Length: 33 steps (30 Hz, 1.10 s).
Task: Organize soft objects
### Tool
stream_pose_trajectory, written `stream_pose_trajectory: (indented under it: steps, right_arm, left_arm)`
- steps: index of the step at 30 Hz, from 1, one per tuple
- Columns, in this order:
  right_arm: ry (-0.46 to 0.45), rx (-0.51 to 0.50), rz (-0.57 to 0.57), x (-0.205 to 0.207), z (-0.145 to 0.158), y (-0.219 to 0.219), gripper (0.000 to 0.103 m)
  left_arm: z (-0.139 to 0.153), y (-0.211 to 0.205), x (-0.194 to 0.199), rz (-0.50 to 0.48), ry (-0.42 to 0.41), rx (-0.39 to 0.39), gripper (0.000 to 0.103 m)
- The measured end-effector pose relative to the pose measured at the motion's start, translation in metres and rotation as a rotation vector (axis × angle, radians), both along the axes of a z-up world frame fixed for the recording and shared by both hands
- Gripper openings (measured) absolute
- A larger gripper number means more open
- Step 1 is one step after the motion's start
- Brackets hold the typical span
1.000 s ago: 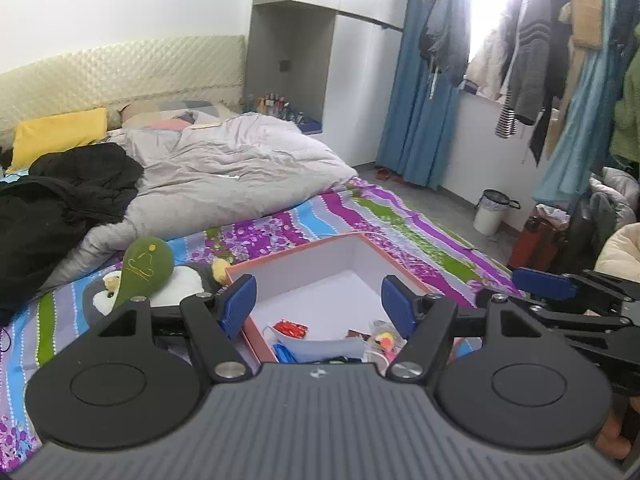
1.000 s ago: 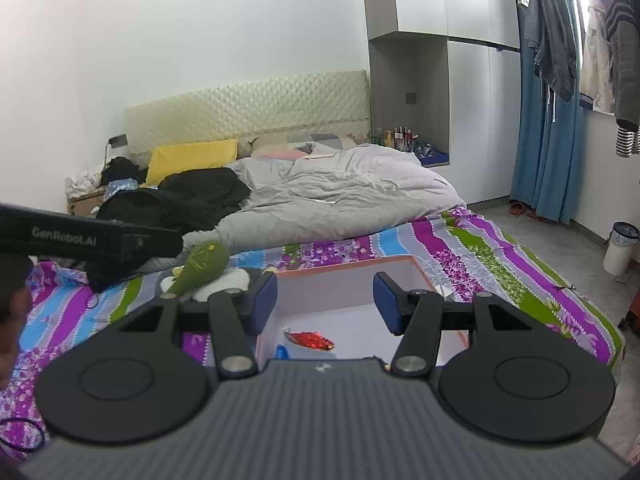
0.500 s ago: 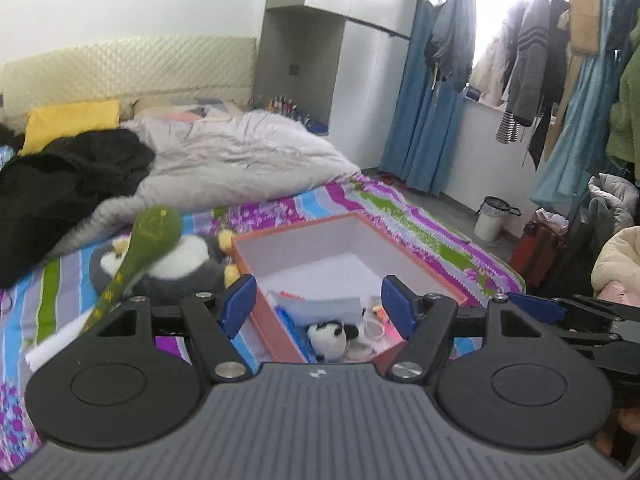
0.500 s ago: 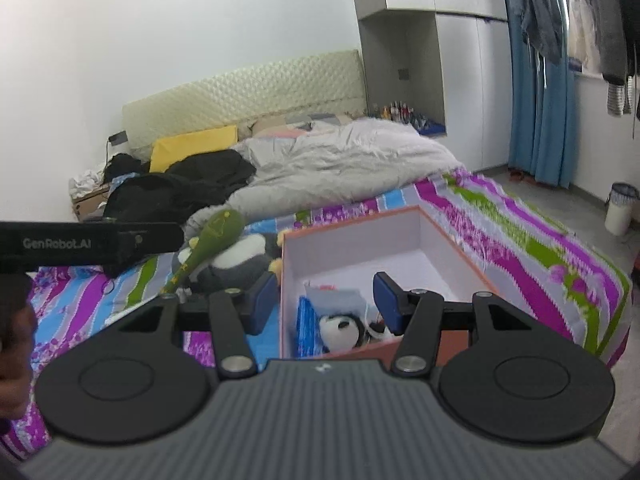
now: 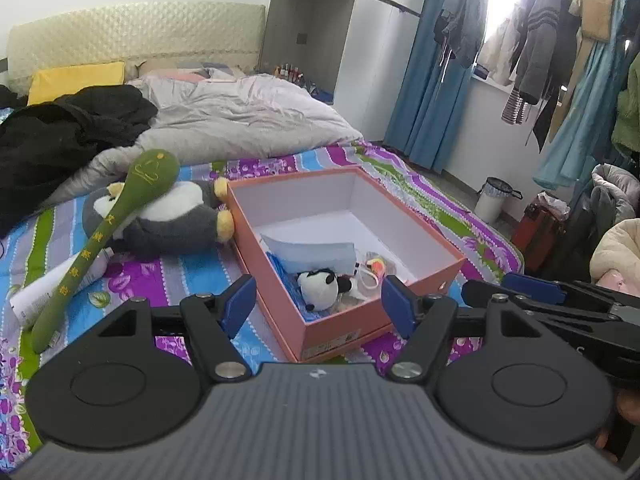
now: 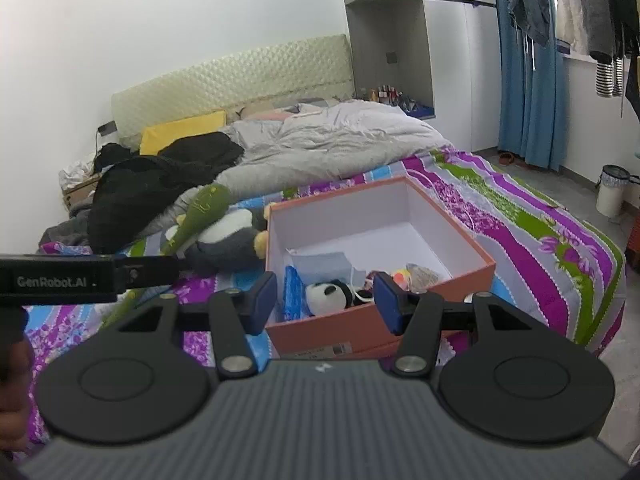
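Both grippers, left gripper [image 5: 318, 300] and right gripper [image 6: 325, 299], hang wide open and empty above the orange box [image 5: 420, 276] holding a panda plush [image 5: 320, 284].

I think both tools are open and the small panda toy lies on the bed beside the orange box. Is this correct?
Not quite. The panda lies inside the orange box, at its near end, not on the bed beside it; the left wrist view shows this. Both the left tool and the right tool are open.

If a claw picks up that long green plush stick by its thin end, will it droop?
Probably. The green plush stick looks stuffed and soft, and its fat head rests on the penguin plush, so it would likely sag. It seems light and unlikely to slip.
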State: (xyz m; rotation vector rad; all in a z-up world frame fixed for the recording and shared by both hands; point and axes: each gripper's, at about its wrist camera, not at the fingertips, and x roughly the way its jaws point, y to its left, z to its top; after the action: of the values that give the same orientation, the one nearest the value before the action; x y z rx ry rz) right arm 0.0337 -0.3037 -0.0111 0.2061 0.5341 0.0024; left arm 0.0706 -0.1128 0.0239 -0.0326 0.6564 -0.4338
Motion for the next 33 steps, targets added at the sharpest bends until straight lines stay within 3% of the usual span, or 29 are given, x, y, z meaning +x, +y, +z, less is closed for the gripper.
stream_pose_trajectory:
  steps: [11,19,20,23,25,31,33]
  right_arm:
    - [0.038,-0.02,-0.007,-0.008,-0.01,0.002,0.056]
    - [0.042,-0.036,-0.008,-0.009,-0.01,0.009,0.057]
    - [0.042,-0.04,-0.008,-0.008,-0.01,0.009,0.065]
    - [0.034,-0.045,-0.021,-0.009,-0.008,0.009,0.092]
    - [0.022,-0.056,-0.025,-0.01,-0.006,0.008,0.093]
    - [0.018,-0.044,-0.054,-0.009,-0.006,0.002,0.094]
    - [0.022,-0.044,-0.061,-0.009,-0.008,0.001,0.103]
  left_arm:
    - [-0.028,0.003,0.004,-0.016,0.064,-0.006,0.074]
    - [-0.023,0.014,-0.001,-0.013,0.05,-0.01,0.074]
    - [-0.022,0.015,-0.001,-0.016,0.052,-0.012,0.075]
    - [-0.019,0.019,-0.001,-0.02,0.045,-0.039,0.096]
    - [-0.018,0.02,0.001,-0.026,0.054,-0.05,0.102]
    - [-0.016,0.017,0.002,-0.011,0.063,-0.014,0.103]
    - [-0.016,0.017,0.002,-0.006,0.064,-0.011,0.103]
